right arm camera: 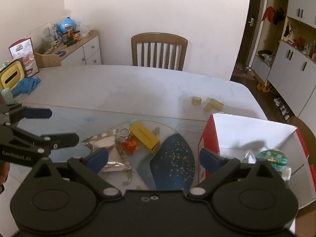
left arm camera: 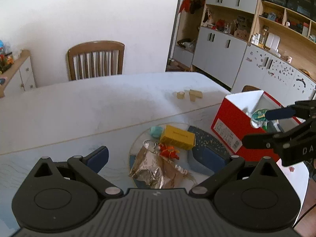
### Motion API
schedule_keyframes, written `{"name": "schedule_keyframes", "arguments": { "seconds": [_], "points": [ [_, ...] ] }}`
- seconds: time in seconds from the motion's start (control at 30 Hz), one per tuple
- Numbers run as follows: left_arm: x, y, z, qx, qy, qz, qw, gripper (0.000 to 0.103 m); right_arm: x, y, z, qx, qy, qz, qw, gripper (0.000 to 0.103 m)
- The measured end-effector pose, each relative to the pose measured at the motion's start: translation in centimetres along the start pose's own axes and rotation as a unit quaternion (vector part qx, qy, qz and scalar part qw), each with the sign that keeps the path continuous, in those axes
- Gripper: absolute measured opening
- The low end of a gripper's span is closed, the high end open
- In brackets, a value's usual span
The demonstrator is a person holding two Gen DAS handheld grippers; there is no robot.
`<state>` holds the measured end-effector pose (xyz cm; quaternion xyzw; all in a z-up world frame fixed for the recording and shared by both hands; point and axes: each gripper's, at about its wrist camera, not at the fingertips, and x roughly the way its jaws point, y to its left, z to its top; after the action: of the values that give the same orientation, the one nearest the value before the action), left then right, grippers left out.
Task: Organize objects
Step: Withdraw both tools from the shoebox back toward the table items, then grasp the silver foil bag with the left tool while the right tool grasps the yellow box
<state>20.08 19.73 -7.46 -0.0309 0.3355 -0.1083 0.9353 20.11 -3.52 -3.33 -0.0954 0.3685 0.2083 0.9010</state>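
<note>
We hold both grippers above the near edge of the desk (right arm camera: 138,86), and both sets of jaws are spread with nothing between them. The left gripper (left arm camera: 158,156) hangs over the round plate (left arm camera: 136,144), where the crumpled foil wrapper (left arm camera: 156,169), the yellow box (left arm camera: 177,137), the small orange toy (left arm camera: 168,151) and a teal lump (left arm camera: 156,131) lie crowded together. The right gripper (right arm camera: 154,158) sits just left of the red box (right arm camera: 209,136), whose open white inside already holds a green-lidded cup (right arm camera: 273,157).

The risks we judge from here:
- The plate's things touch one another, so closing on the foil could drag the orange toy or key ring (right arm camera: 124,132) along with it.
- The foil is thin and springy; a shallow pinch may slip off.
- The two grippers are near each other, and reaching for the same pile could knock them together.
- The red box stands near the right edge of the desk; a nudge from the right jaws might push it off.
- Two pale blocks (right arm camera: 213,103) and a tape roll (right arm camera: 196,100) lie far off and could be overlooked.
</note>
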Motion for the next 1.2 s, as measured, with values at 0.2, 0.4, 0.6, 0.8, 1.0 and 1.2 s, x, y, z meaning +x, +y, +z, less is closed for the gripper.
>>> {"name": "schedule_keyframes", "arguments": {
  "seconds": [0.2,0.4,0.6,0.8,1.0,1.2],
  "points": [
    [3.0,0.1,-1.3,0.025,0.022,0.005,0.9994,0.103,2.5,-0.6,0.3,0.009,-0.002,0.004,1.000,0.102],
    [6.1,0.7,-2.5,0.027,0.049,0.004,0.9984,0.103,5.2,-0.1,0.7,-0.019,-0.006,0.008,1.000,0.102],
    [8.3,1.0,-3.4,0.026,0.062,0.007,0.9977,0.103,8.0,0.1,1.2,-0.026,0.005,0.018,0.999,0.102],
    [9.5,1.4,-4.1,0.017,0.077,0.009,0.9969,0.103,11.3,0.5,1.4,-0.052,0.038,0.032,0.997,0.098],
    [10.0,1.4,-4.3,0.011,0.084,0.000,0.9964,0.102,14.1,0.1,1.4,-0.045,0.071,0.043,0.996,0.087],
    [10.4,1.4,-4.2,0.007,0.089,-0.005,0.9960,0.093,15.6,-0.7,1.5,-0.012,0.084,0.068,0.994,0.078]
  ]
}}
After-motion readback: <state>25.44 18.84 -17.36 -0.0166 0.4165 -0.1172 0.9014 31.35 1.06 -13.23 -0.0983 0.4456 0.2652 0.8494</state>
